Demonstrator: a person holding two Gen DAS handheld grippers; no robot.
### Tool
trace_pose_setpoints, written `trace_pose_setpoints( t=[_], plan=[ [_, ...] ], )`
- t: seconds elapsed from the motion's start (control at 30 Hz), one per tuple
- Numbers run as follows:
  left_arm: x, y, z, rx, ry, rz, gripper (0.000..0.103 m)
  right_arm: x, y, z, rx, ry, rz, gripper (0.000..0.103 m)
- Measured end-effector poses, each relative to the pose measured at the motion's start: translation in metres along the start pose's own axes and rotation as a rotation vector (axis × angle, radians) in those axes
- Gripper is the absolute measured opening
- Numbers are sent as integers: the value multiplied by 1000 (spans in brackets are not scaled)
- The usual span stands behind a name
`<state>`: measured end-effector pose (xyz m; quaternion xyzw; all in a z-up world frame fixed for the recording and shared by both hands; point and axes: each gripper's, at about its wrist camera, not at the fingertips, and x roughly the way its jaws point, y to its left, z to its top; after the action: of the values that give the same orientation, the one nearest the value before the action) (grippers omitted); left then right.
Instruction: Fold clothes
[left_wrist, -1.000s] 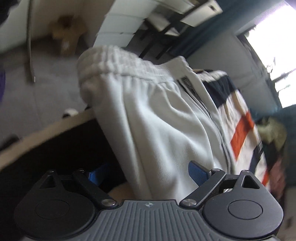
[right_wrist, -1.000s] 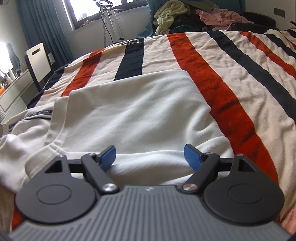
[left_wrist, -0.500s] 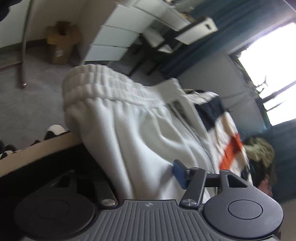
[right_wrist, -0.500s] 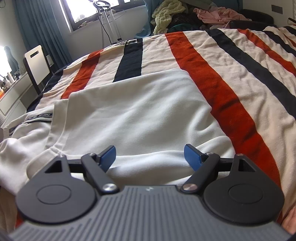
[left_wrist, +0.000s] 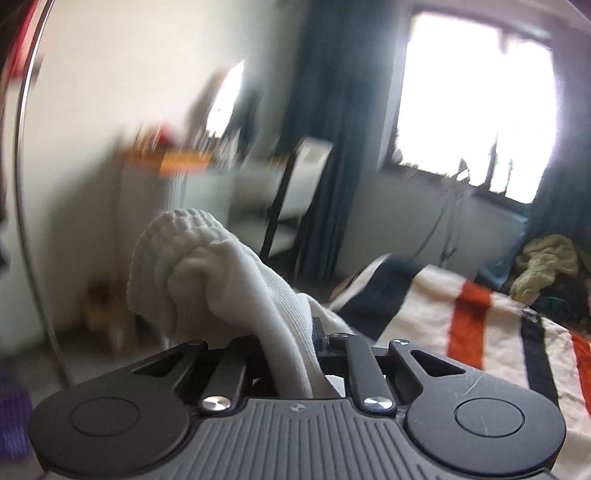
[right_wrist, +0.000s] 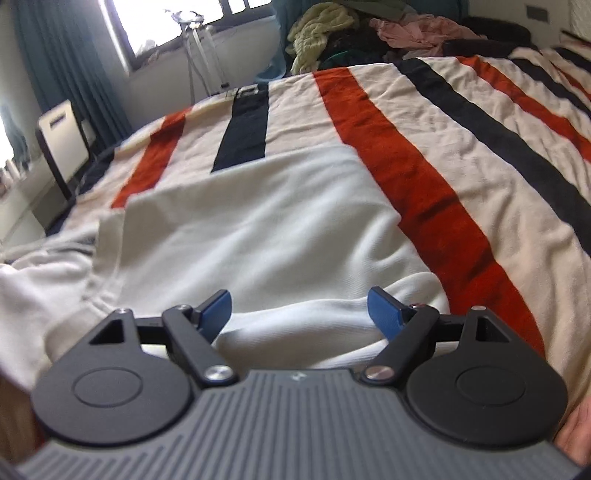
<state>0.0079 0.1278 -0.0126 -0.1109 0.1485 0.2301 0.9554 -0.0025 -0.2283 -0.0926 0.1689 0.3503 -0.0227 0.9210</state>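
In the left wrist view my left gripper (left_wrist: 291, 343) is shut on the white shorts (left_wrist: 207, 273), pinching the ribbed cloth just below the elastic waistband, which bunches up above the jaws. The same white shorts (right_wrist: 266, 225) lie spread flat on the striped bed cover (right_wrist: 461, 155) in the right wrist view. My right gripper (right_wrist: 301, 308) stands open low over their near edge, a fold of cloth lying between its blue fingers (right_wrist: 384, 308) without being pinched.
A pile of clothes (right_wrist: 369, 33) lies at the far end of the bed. A white chair (right_wrist: 62, 133) and a desk stand left of the bed, near dark curtains (left_wrist: 325, 147) and a bright window (left_wrist: 480, 92). A metal stand (right_wrist: 195, 48) is by the window.
My left gripper has gone from open to shut on the waistband end of the shorts and lifted and swung it toward the bed. The right gripper stayed open and edged slightly forward.
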Motion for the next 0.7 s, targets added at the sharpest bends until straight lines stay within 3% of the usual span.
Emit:
trace_pose_setpoints(
  t=[0.1, 0.17, 0.37, 0.6, 0.7],
  plan=[
    [-29, -41, 8, 109, -153, -35, 13, -9, -14, 4, 84, -2, 38, 82],
    [-48, -75, 11, 139, -223, -96, 13, -18, -21, 7, 136, -12, 72, 82],
    [-68, -177, -46, 261, -236, -267, 12, -44, -46, 22, 226, -128, 69, 83],
    [-91, -296, -112, 405, -246, -467, 12, -49, -102, 33, 431, -148, 64, 83],
    [-82, -308, -145, 481, -182, -498, 12, -52, -124, 30, 512, -184, 12, 85]
  ],
)
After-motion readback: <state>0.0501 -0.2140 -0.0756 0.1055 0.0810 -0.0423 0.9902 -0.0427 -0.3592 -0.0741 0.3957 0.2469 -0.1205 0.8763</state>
